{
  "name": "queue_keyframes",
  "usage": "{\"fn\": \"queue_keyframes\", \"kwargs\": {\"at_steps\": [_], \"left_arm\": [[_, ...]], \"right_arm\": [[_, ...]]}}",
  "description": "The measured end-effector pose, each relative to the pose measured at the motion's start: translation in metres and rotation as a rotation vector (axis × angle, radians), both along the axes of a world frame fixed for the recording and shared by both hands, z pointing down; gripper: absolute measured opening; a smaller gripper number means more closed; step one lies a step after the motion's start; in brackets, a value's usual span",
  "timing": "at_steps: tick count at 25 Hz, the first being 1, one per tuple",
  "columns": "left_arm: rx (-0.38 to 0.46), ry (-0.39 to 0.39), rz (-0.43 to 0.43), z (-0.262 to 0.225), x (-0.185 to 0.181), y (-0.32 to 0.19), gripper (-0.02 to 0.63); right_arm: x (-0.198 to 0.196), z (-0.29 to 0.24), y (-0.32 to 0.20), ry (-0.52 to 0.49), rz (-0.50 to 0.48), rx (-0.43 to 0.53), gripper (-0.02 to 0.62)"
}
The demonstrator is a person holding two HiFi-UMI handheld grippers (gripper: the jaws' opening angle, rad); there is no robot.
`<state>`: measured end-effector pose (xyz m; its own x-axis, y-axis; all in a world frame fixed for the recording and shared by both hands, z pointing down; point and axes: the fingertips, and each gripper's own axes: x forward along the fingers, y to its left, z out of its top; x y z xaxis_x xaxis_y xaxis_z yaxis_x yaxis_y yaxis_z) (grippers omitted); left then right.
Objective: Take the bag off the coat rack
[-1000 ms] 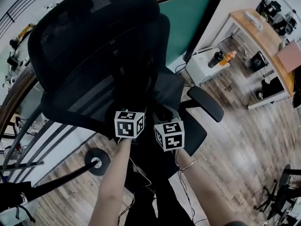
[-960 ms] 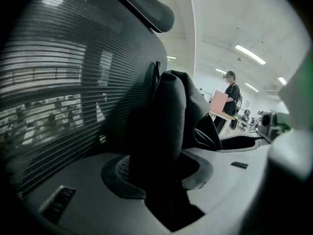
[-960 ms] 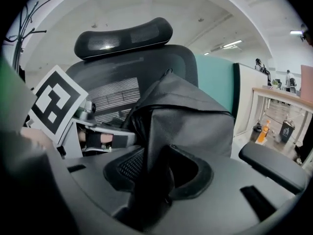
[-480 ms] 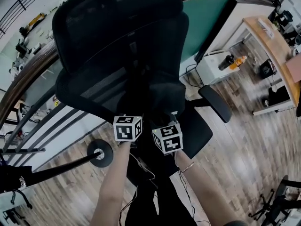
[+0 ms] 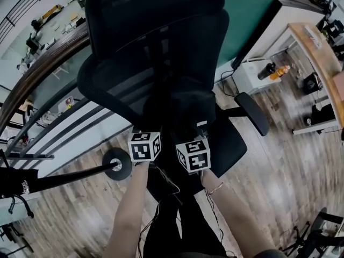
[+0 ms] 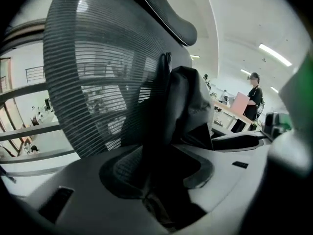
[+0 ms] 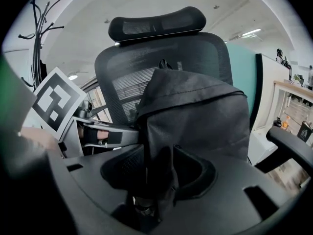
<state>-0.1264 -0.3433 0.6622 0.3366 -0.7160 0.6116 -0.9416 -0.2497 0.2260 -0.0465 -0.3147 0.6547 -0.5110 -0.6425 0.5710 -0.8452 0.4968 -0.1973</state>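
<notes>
A black fabric bag (image 5: 180, 109) rests on the seat of a black mesh office chair (image 5: 156, 47), leaning against its backrest. In the head view my left gripper (image 5: 146, 140) and right gripper (image 5: 191, 144) sit side by side at the bag's near side. In the left gripper view a dark fold of the bag (image 6: 186, 102) runs down between the jaws of the left gripper (image 6: 164, 173). The right gripper (image 7: 161, 173) stands wide, a loose fold of the bag (image 7: 195, 116) hanging between its jaws. Both pairs of jaws have just been opening.
The coat rack's round base (image 5: 115, 165) and black pole lie low at the left; its hooks (image 7: 36, 28) show in the right gripper view. A railing runs behind the chair. A white cabinet (image 5: 252, 74) with bottles and a wooden desk (image 5: 317, 52) stand to the right.
The chair and the rack's base have slid to the right in the head view while both marker cubes keep nearly the same place. Both grippers stay at the bag.
</notes>
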Motion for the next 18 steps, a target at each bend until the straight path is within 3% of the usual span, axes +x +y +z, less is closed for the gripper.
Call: {"fn": "queue_keyframes", "kwargs": {"at_steps": [5,18], "left_arm": [[0.021,0.000,-0.050,-0.013,-0.011,0.021,0.181],[0.088,-0.011,-0.171,-0.055,-0.043,0.090,0.091]], "right_arm": [[-0.003,-0.009,0.016,-0.020,0.000,0.014,0.178],[0.007,-0.063,0.052,-0.083,0.021,0.094,0.095]]}}
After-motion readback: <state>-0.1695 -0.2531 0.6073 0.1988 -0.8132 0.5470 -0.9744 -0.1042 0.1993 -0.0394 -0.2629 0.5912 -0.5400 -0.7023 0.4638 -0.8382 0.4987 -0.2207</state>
